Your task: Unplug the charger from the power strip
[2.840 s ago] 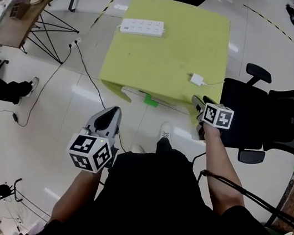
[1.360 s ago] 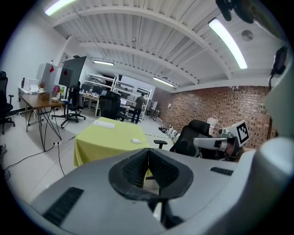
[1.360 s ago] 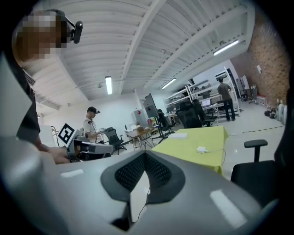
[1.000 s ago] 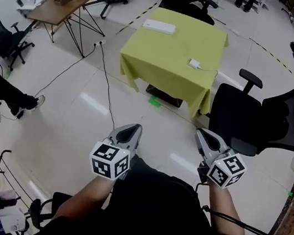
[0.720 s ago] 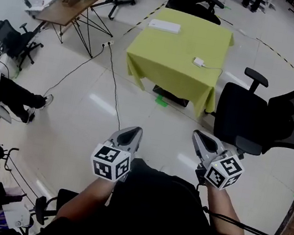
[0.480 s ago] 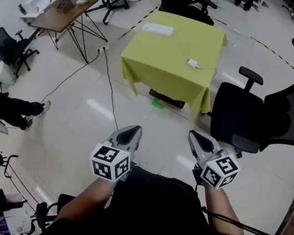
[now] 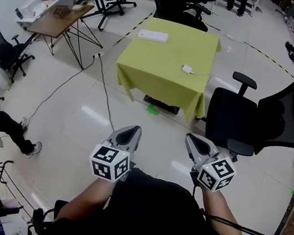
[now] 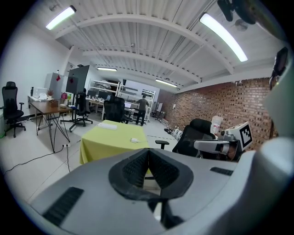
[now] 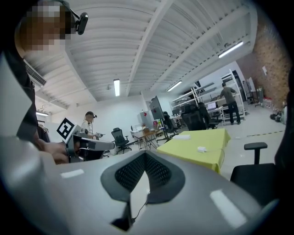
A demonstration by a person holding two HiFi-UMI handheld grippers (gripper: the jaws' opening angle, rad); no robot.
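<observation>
Desk [image 7: 157,59]: square top, covered by a yellow-green cloth [image 7: 141,85] that hangs over every visible edge; it stands on a pale, glossy tiled floor [image 7: 78,124]. Two items lie on the desk, well apart: a white power strip [image 7: 153,35], flat, near the far edge; a small white charger [image 7: 187,69], near the right edge. A thin white lead [image 7: 201,74] runs from the charger toward the right edge; where its far end goes cannot be determined at this resolution. On the floor: a green mark [image 7: 152,109] just below the near hem of the cloth; a black cable [image 7: 104,91] passing left of the desk; a black office chair [image 7: 236,121] beside the desk's right edge.
</observation>
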